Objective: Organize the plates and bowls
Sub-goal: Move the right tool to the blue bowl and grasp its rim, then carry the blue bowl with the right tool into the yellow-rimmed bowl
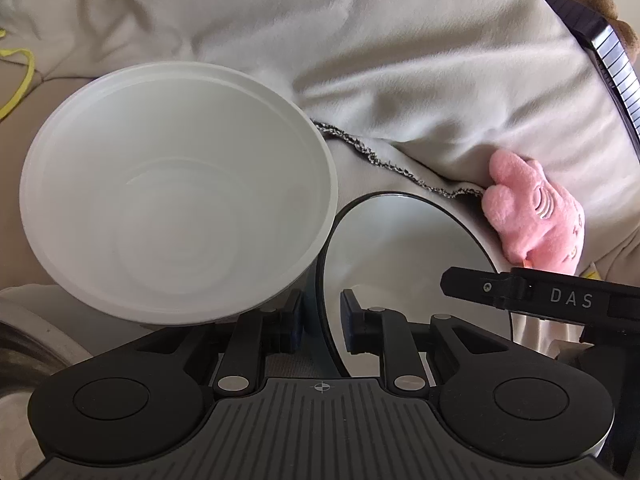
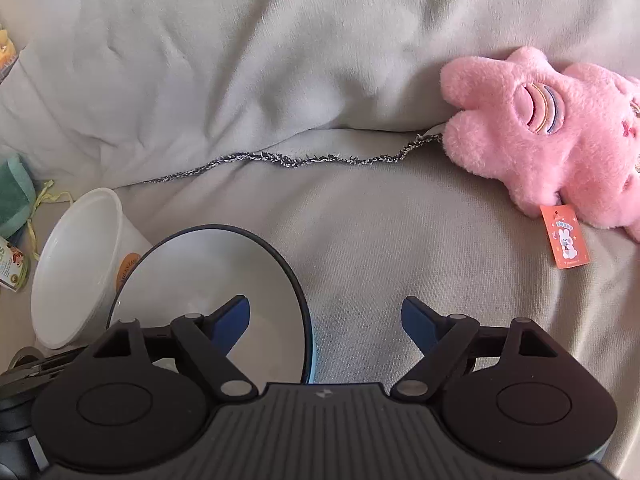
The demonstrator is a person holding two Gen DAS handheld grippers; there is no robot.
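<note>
My left gripper (image 1: 320, 322) has a small gap, my right gripper (image 2: 326, 326) is released; the white bowl (image 1: 176, 208) looks light and stiff, so I would pinch its rim.

The left gripper (image 1: 320, 320) has its narrow jaws straddling the dark-rimmed grey bowl's (image 1: 404, 256) near edge, a gap showing at the right pad. A white plastic bowl (image 1: 176, 196) tilts at left. A pink plush toy (image 1: 536, 220) lies far right on beige fabric (image 1: 360, 60).
</note>
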